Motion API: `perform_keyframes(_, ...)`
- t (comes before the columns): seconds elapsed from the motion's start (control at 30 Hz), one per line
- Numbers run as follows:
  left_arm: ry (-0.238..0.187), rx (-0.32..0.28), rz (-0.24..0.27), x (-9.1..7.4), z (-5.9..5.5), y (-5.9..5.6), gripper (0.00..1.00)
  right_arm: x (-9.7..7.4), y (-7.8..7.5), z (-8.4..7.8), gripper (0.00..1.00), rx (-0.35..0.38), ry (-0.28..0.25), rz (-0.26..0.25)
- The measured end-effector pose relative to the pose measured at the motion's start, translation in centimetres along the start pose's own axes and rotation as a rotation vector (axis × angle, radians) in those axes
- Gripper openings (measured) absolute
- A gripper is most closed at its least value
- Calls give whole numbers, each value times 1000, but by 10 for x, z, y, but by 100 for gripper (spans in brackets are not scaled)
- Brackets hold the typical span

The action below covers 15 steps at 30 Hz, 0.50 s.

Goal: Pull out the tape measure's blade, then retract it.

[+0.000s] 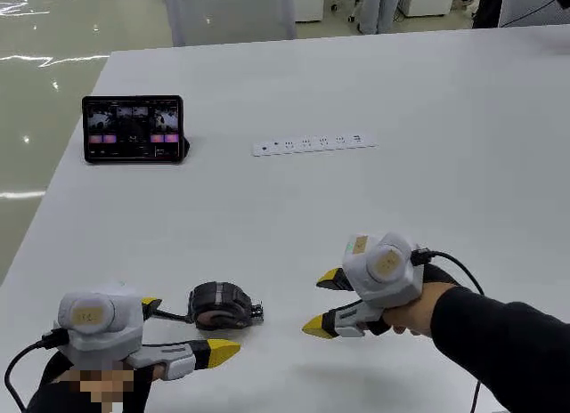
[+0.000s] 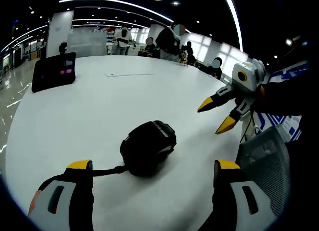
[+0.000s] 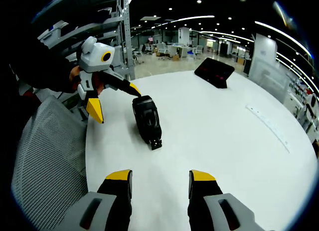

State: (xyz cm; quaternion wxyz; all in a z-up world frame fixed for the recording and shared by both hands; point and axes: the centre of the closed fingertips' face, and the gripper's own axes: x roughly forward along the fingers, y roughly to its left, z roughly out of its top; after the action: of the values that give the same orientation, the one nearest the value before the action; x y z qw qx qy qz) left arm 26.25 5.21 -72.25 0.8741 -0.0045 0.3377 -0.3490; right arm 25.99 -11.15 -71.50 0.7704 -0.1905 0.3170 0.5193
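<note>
Head view: the tape measure (image 1: 223,304), a dark rounded case, lies on the white desk (image 1: 374,208) near its front edge, with the blade's end hook sitting at the mouth of the case on the side turned toward the right gripper (image 1: 319,303). A thin dark strap runs from the opposite side of the case toward one yellow tip of the left gripper (image 1: 189,326); whether strap and tip touch cannot be told. Left gripper view: this gripper's fingers (image 2: 70,188) stand wide apart and clamp nothing, and the case lies on the desk just ahead of them, between their tips. Right gripper view: this gripper's fingers (image 3: 117,196) are likewise apart and hold nothing, and the tape measure lies ahead of them with bare desk between, its hook end pointing back toward them. In the head view the right gripper hovers to the right of the case, apart from it, held by a hand (image 1: 414,311) in a dark sleeve (image 1: 503,342). Farther back on the desk stand a lit tablet (image 1: 134,128) at the left and a white power strip (image 1: 312,144) near the middle, both well apart from the tape measure. A grey mesh chair back (image 3: 45,156) shows beside the desk edge.
</note>
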Motion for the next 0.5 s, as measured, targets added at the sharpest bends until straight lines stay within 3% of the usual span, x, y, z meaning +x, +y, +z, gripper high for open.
perform_keyframes(0.27, 56, 93, 19, -18, -15, 7, 99, -22, 1, -26, 52, 35, -4, -23)
perform_keyframes(0.5, 40, 114, 17, -29, -15, 18, 99, -36, -4, -44, 59, 44, 5, -50)
